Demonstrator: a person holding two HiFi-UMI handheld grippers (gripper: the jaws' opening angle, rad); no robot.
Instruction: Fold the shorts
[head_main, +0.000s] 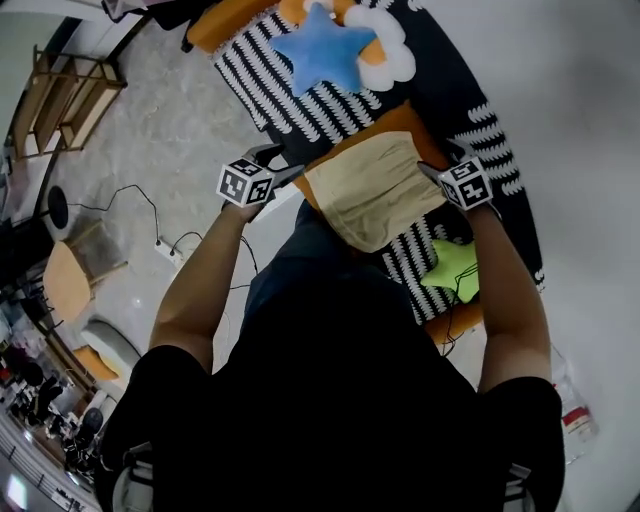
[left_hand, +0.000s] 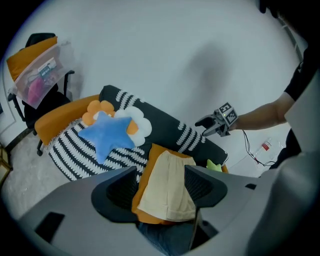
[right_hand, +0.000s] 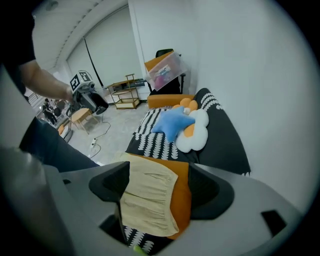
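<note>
**Beige shorts flat on the sofa, both grippers open on either side**

Beige shorts lay flat on an orange cushion, which sat on a black sofa patterned with white stripes. Orange showed past the far edge and the left edge of the shorts. The near corner ran off the cushion onto the striped cover.

The left gripper hung off the shorts' left edge, above the sofa's front edge. Its jaws stood apart with nothing clamped, and its own view showed the shorts lying well beyond them. The right gripper hung off the opposite edge, over the darker part of the sofa. Its jaws were also apart and empty, and the cloth showed only in the distance between them. Neither gripper touched the fabric.

A blue star pillow rested against a white cloud-shaped cushion at the far end of the sofa, well apart from the shorts, with striped cover lying between them. A green star pillow lay near the shorts' near corner, below the right gripper. On the left gripper's side, grey floor spread out, crossed by a thin cable. On the right gripper's side, a pale wall rose just beside the sofa.
</note>
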